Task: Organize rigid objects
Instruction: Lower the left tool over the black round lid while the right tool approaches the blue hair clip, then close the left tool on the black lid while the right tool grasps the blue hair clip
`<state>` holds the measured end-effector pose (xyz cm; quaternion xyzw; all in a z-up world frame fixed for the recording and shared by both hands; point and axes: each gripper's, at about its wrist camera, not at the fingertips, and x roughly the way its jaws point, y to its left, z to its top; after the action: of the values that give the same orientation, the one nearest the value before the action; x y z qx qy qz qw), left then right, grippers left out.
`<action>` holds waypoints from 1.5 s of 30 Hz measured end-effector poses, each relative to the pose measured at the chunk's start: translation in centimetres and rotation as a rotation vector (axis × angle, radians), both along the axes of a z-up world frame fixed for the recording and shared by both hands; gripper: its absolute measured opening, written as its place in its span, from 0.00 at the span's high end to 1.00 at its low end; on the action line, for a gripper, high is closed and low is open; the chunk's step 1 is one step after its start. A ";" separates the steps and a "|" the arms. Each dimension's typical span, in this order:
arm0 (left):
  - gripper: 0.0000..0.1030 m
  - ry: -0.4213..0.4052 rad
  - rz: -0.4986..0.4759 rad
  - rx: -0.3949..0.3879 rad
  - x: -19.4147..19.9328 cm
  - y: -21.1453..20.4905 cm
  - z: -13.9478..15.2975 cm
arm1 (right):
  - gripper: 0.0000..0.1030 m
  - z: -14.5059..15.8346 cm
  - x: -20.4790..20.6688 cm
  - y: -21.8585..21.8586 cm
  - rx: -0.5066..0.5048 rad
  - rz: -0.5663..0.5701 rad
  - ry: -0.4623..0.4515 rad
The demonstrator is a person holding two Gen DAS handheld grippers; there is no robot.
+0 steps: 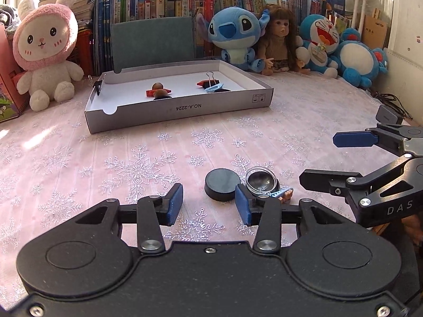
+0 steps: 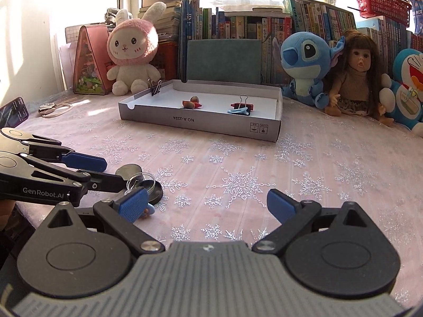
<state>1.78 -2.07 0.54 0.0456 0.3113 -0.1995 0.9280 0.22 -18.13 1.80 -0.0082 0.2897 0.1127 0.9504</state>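
Note:
A black round lid [image 1: 221, 183] lies on the snowflake cloth, level with my left gripper's [image 1: 208, 204] blue fingertips. It sits close to the right pad, with a clear gap to the left pad, so the jaws are open. Just right of it stand a clear glass jar [image 1: 261, 182] and a small light-blue trinket [image 1: 280, 194]. My right gripper [image 2: 207, 204] is open over bare cloth, with its left finger next to the jar [image 2: 148, 187] and trinket [image 2: 151, 208]. A shallow white box [image 1: 182, 111] further back holds nuts, red pegs, a binder clip and a blue hair clip.
Plush toys, a doll [image 1: 277, 45] and rows of books line the back edge. A phone [image 2: 14, 111] and a corded key bundle [image 2: 51, 109] lie at the far left. Cables [image 1: 391, 103] trail at the right edge. Open cloth stretches between the grippers and the box.

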 end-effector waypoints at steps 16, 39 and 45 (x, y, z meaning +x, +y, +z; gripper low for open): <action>0.73 -0.081 0.107 -0.044 0.3 -0.2 -0.8 | 0.02 -1.7 -3.0 1.9 0.021 -0.038 -0.072; 0.72 -0.079 0.224 -0.074 -1.6 2.7 -1.3 | 0.54 -2.3 -2.4 6.3 0.060 -0.010 -0.069; 0.70 -0.086 0.213 -0.056 -1.9 2.2 -1.6 | 0.58 -2.1 -2.3 5.5 0.073 -0.019 -0.061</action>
<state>-0.16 0.11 -1.10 -0.0051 0.2684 -0.1061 0.9574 -2.12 -12.59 -0.27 0.0256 0.2563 0.1138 0.9595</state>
